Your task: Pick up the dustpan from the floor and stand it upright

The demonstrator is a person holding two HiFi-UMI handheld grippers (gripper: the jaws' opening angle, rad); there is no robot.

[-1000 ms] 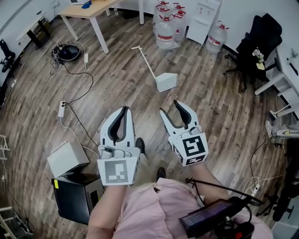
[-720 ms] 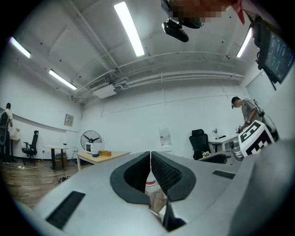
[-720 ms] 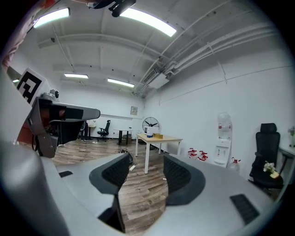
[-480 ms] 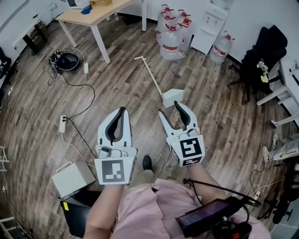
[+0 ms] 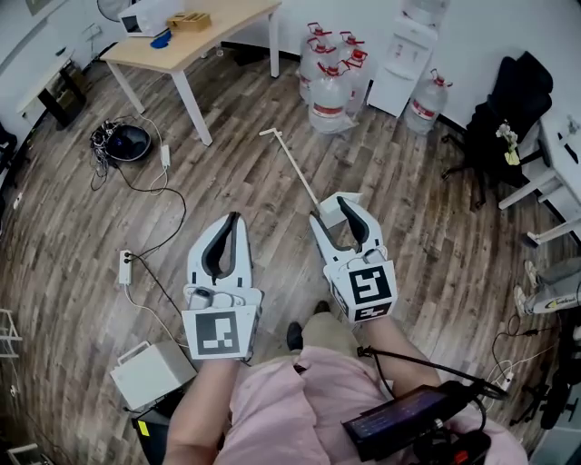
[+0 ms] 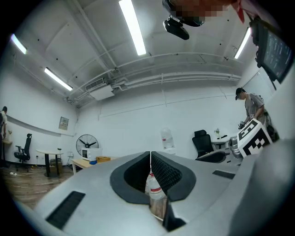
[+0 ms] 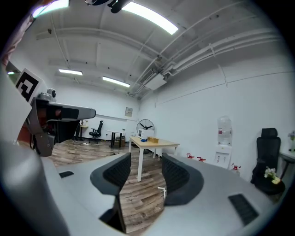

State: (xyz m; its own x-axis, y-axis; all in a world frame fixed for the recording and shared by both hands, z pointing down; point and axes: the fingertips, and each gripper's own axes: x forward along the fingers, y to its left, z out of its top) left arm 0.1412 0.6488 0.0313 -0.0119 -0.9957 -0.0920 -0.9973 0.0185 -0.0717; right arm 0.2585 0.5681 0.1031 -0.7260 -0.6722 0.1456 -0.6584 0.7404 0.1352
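The left tongs (image 5: 234, 218), at lower centre-left, are pressed together and hold nothing. The right tongs (image 5: 330, 211) stand apart, empty. The dustpan (image 5: 296, 172) lies on the floor (image 5: 427, 227) at centre frame, just above the right tongs.

It was an office. A wooden table (image 5: 195, 36) stood at the top left, big water bottles (image 5: 329, 86) at the top middle, and a black desk chair (image 5: 513, 100) at the upper right.

Head view steeply down at floor (image 5: 227, 182); gripper views level; all share table (image 5: 209, 23) (image 7: 154, 144).
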